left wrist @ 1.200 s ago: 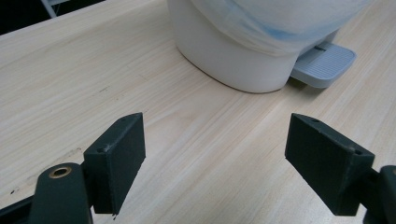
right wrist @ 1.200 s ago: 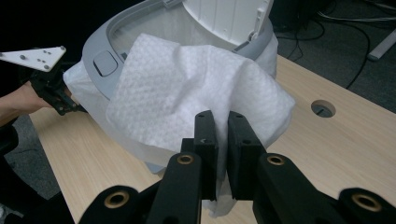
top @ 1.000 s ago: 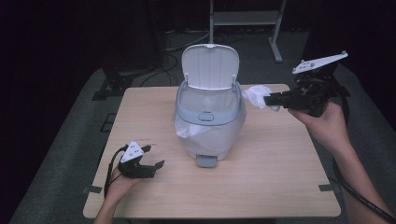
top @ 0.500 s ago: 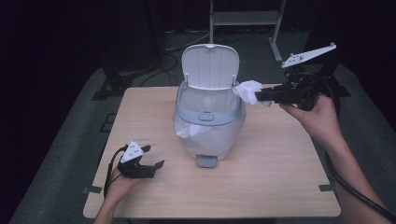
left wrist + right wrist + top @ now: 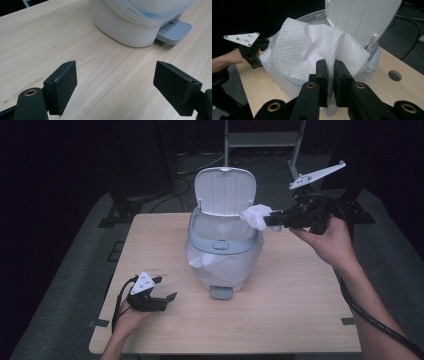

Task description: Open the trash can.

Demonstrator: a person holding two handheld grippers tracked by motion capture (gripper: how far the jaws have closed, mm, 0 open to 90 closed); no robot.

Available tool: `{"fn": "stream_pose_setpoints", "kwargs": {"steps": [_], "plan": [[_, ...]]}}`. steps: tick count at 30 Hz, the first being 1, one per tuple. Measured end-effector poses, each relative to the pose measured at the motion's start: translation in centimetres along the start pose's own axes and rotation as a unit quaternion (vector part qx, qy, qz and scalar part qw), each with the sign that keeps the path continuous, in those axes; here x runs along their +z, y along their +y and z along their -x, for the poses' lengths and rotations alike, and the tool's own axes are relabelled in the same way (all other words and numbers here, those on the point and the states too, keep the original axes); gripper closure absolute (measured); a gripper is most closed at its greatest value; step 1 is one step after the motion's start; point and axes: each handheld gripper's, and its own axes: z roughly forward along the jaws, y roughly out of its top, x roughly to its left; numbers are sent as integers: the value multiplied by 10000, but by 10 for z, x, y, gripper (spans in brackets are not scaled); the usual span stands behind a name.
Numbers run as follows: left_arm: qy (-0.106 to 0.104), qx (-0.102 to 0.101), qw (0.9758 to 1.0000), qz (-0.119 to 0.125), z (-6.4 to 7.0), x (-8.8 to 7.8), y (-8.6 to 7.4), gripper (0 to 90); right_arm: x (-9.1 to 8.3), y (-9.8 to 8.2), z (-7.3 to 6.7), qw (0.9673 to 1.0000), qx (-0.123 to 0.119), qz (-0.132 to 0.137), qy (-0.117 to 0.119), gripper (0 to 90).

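Note:
A white pedal bin (image 5: 223, 251) with a plastic liner stands mid-table, its lid (image 5: 225, 190) swung up. My right gripper (image 5: 270, 220) is held in the air at the bin's right rim, shut on a crumpled white paper towel (image 5: 256, 216) that hangs over the opening. In the right gripper view the towel (image 5: 312, 52) spreads out beyond the closed jaws, in front of the lid (image 5: 362, 20). My left gripper (image 5: 162, 290) rests on the table at the front left, open with nothing between its fingers; its own view shows the bin's base (image 5: 125, 30) and grey pedal (image 5: 173, 31) ahead.
The wooden table (image 5: 300, 310) has bare room right of the bin and along its front edge. A round cable hole (image 5: 394, 75) sits in the tabletop. Behind the table, a metal stand (image 5: 260, 140) and cables lie on the dark floor.
My right gripper has carried the paper towel left and slightly up, from beside the bin to over its right rim. The left gripper has stayed put.

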Motion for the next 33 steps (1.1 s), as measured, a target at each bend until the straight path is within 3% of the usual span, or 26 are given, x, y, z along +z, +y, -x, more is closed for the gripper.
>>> {"fn": "stream_pose_setpoints", "kwargs": {"steps": [15, 33], "plan": [[18, 6, 10000, -4, 0, 0, 0, 181, 16, 15, -3, 9999, -84, -84, 77, 826], [58, 9, 10000, 47, -2, -2, -1, 180, 49, 35, -4, 9994, -111, -277, 159, 826]]}}
